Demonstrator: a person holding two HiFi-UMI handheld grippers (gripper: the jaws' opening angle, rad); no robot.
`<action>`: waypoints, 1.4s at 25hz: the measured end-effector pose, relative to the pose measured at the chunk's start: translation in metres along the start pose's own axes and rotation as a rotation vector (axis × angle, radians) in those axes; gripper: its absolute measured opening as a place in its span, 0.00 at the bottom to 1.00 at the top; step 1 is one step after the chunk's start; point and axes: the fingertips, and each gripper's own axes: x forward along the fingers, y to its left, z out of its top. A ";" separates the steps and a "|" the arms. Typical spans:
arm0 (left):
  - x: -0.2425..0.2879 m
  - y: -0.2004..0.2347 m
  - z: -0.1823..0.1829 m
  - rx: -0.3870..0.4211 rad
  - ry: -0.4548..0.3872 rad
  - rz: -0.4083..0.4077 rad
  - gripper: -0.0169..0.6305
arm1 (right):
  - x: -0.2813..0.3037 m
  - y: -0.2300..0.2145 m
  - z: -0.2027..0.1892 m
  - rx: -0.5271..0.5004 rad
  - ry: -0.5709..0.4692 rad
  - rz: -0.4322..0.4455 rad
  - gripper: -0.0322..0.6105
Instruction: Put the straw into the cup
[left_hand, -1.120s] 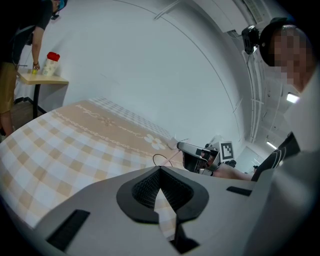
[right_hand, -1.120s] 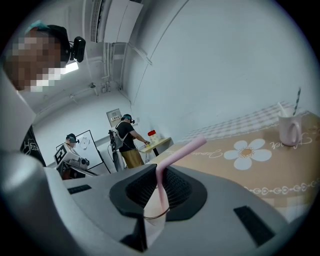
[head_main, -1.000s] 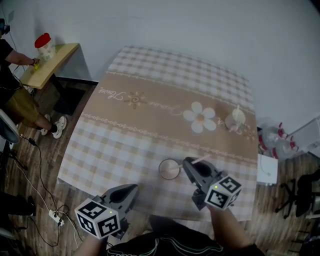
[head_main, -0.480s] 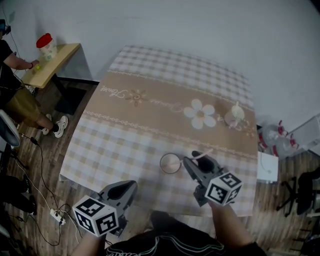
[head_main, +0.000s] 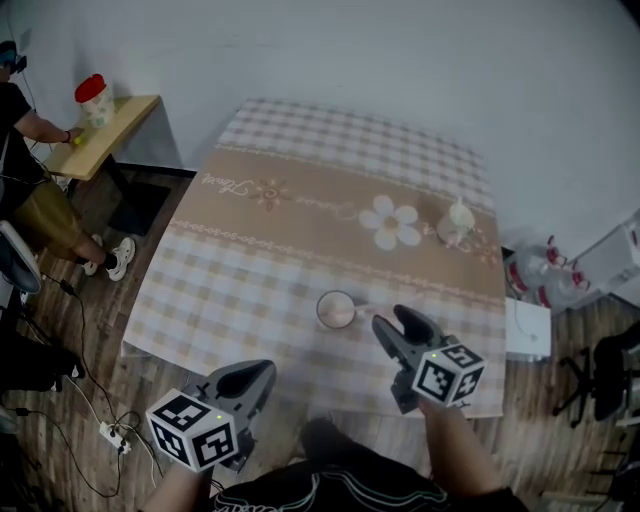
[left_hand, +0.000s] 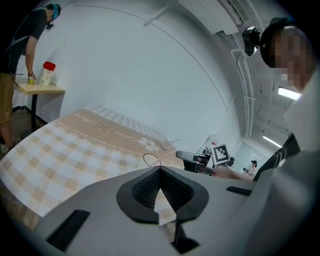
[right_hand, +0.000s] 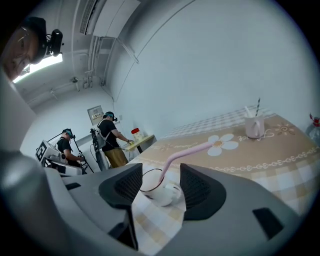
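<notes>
A white cup (head_main: 337, 310) stands on the checked tablecloth (head_main: 240, 290) near the table's front edge. A pink bent straw (right_hand: 185, 151) stands in the cup (right_hand: 156, 186), its top leaning right. My right gripper (head_main: 396, 323) hovers just right of and nearer than the cup. Its jaws are opening, and in the right gripper view (right_hand: 159, 175) cup and straw show through the gap, beyond the pads and untouched. My left gripper (head_main: 256, 376) hangs over the front edge, left of the cup. It (left_hand: 160, 171) is shut and holds nothing.
A second white cup (head_main: 458, 222) holding straws stands at the table's back right. Far left, a small wooden side table (head_main: 105, 135) carries a red-lidded jar (head_main: 93, 98), with a person (head_main: 25, 160) beside it. Cables (head_main: 105, 432) and bottles (head_main: 545, 280) lie on the floor.
The right gripper has opened, let go of the straw and drawn back from the cup toward the front edge. The straw stays in the cup. The left gripper barely shifted.
</notes>
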 end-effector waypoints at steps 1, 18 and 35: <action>-0.003 -0.003 -0.001 0.004 -0.001 -0.001 0.02 | -0.004 0.002 -0.002 0.005 0.000 0.001 0.40; -0.084 -0.106 0.002 0.129 -0.100 -0.105 0.02 | -0.137 0.138 0.025 -0.034 -0.207 0.207 0.38; -0.161 -0.191 -0.032 0.234 -0.151 -0.251 0.02 | -0.254 0.269 -0.009 -0.178 -0.312 0.357 0.08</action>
